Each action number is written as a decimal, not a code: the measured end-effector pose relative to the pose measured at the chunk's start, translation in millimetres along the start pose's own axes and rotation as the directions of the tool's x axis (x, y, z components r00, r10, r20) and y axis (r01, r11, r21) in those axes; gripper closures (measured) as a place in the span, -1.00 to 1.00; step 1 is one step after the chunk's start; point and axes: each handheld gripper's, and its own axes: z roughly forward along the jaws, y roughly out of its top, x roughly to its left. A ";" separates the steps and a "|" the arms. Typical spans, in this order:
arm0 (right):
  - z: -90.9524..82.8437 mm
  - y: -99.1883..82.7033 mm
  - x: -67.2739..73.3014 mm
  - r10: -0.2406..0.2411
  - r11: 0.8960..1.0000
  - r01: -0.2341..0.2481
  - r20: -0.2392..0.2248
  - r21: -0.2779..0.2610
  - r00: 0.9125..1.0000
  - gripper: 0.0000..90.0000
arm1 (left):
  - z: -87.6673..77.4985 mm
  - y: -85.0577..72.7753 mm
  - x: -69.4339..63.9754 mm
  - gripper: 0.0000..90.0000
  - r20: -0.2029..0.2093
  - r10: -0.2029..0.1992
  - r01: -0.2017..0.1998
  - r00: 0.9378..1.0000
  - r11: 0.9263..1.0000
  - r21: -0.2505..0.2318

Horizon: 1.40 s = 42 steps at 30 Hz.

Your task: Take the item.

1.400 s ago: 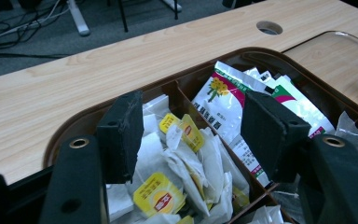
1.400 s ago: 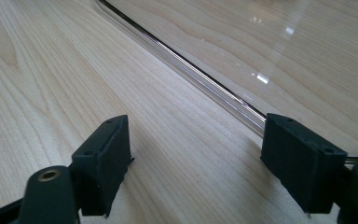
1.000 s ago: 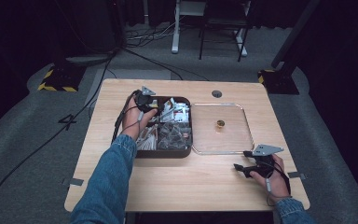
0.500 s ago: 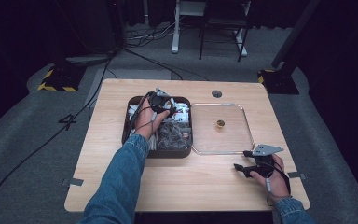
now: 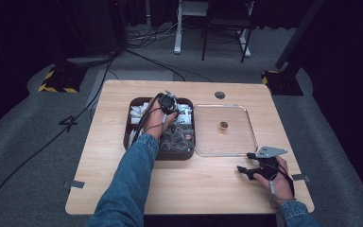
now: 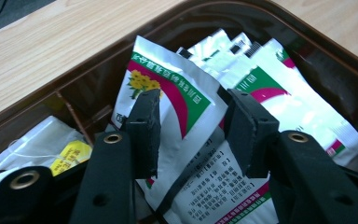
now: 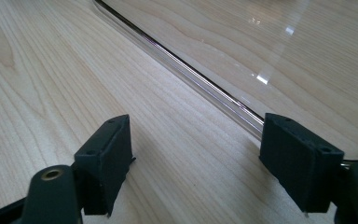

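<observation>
A brown compartment box (image 5: 158, 153) holds several white sachets and tea bags. My left gripper (image 5: 168, 101) reaches down into its far part. In the left gripper view the jaws (image 6: 191, 107) stand on either side of a white sachet (image 6: 177, 88) with a green and magenta band and a yellow flower. They have just been closing, and a gap still shows at each pad. My right gripper (image 5: 244, 161) rests on the table by the near right corner of a clear tray (image 5: 227, 153), its jaws (image 7: 196, 140) wide apart with only wood between them.
A small gold-coloured object (image 5: 223, 126) sits in the middle of the clear tray, whose rim (image 7: 205, 84) runs just ahead of the right jaws. A tea bag with a yellow tag (image 6: 72, 154) lies in the neighbouring compartment. A round hole (image 5: 220, 95) is in the tabletop behind.
The left hand has moved to the right across the box and lower into it. The right hand has not moved.
</observation>
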 end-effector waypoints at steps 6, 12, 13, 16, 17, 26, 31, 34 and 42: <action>0.0 0.0 0.0 -0.001 1.000 0.001 0.000 0.000 1.000 -0.44 | -6.6 -0.5 6.0 0.35 -0.005 -0.040 0.040 0.999 0.998 -0.040; 0.0 0.0 0.0 0.000 1.000 0.000 0.000 0.000 1.000 -0.44 | -9.2 -0.9 12.1 0.34 -0.024 -0.078 0.076 0.997 0.995 -0.059; 0.0 0.0 0.0 0.000 1.000 0.000 0.000 0.000 1.000 -0.44 | -9.3 -0.8 11.7 0.38 -0.024 -0.080 0.079 0.996 0.995 -0.061; 0.0 0.0 0.0 0.000 1.000 0.000 0.000 0.000 1.000 -0.44 | -11.3 0.2 10.4 0.54 -0.060 -0.063 0.060 0.996 0.997 -0.050; 0.0 0.0 0.0 0.000 1.000 0.000 0.000 0.000 1.000 -0.44 | -11.4 0.7 9.3 0.56 -0.080 -0.059 0.056 0.995 0.997 -0.048; -0.1 -0.1 0.3 -0.001 1.000 0.001 -0.001 0.000 1.000 -0.43 | -6.8 -1.8 11.8 0.61 -0.149 -0.101 0.101 0.984 0.995 -0.002; -0.1 -0.1 0.3 -0.001 1.000 0.001 -0.002 0.000 1.000 -0.43 | -6.9 -6.3 17.9 0.89 -0.110 -0.122 0.121 0.986 0.993 -0.014; -0.1 -0.1 0.2 -0.001 1.000 0.001 -0.002 0.000 1.000 -0.43 | -11.2 -6.0 17.8 0.92 -0.109 -0.100 0.097 0.989 0.995 -0.027; -0.1 0.0 0.2 -0.001 1.000 0.001 -0.002 0.000 1.000 -0.43 | -32.7 -3.5 19.6 0.94 -0.042 -0.097 0.094 0.994 0.993 -0.071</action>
